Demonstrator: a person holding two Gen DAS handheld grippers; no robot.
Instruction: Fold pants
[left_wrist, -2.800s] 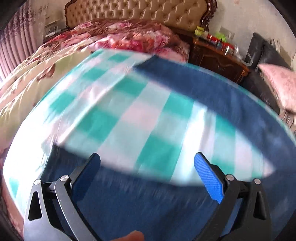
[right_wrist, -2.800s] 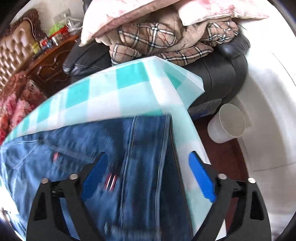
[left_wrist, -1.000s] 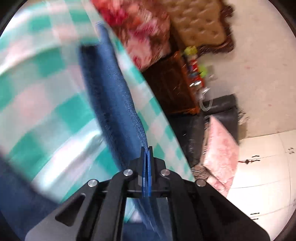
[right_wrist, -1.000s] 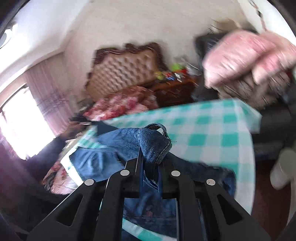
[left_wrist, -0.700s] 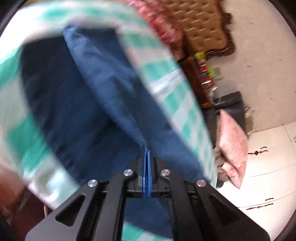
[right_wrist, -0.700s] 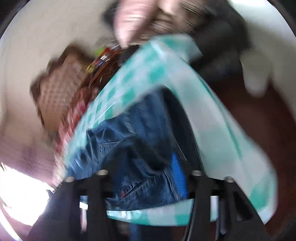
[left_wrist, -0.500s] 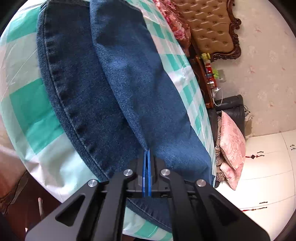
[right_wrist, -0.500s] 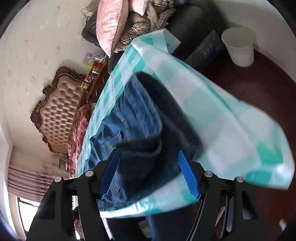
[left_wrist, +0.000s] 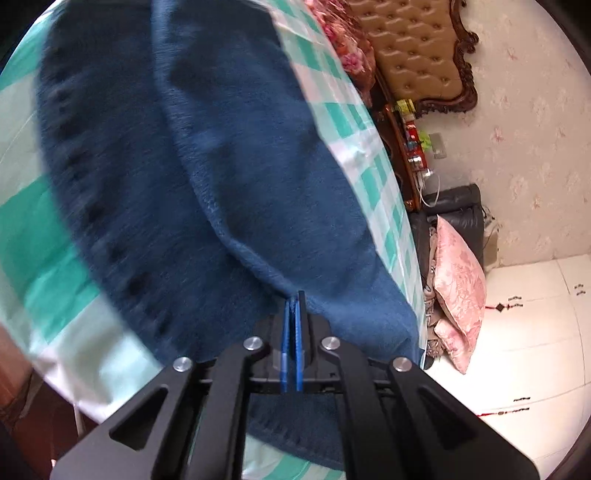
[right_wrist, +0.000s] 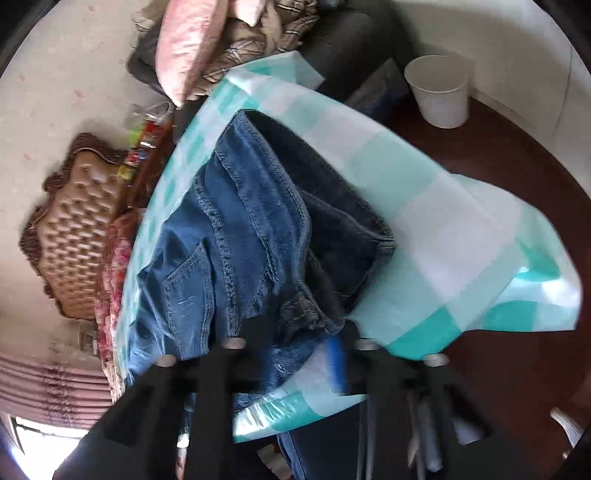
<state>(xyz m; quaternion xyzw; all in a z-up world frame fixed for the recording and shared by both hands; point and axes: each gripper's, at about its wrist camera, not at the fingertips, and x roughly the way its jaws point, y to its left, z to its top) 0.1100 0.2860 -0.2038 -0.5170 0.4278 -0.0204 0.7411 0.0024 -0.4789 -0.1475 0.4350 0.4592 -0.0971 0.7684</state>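
Observation:
Blue denim pants (left_wrist: 221, 177) lie on a table with a teal and white checked cloth (left_wrist: 33, 229). My left gripper (left_wrist: 292, 306) is shut on a fold of the pants' leg fabric, which rises in a ridge to the pads. In the right wrist view the pants' waist end (right_wrist: 236, 236) lies bunched, with a back pocket and seams showing. My right gripper (right_wrist: 306, 343) is open at the near edge of the waistband, one blue pad (right_wrist: 336, 365) visible, holding nothing. The image is blurred there.
A tufted bed headboard (left_wrist: 413, 48) and a cluttered wooden nightstand (left_wrist: 406, 147) stand behind the table. A dark sofa with a pink pillow (left_wrist: 458, 280) is at the right. A white bin (right_wrist: 439, 88) stands on the dark floor past the table's corner (right_wrist: 546, 302).
Both grippers shut on the pants and lifted them. The right gripper then let go of the waistband and opened. The left gripper stays shut on the leg fabric and has shifted slightly.

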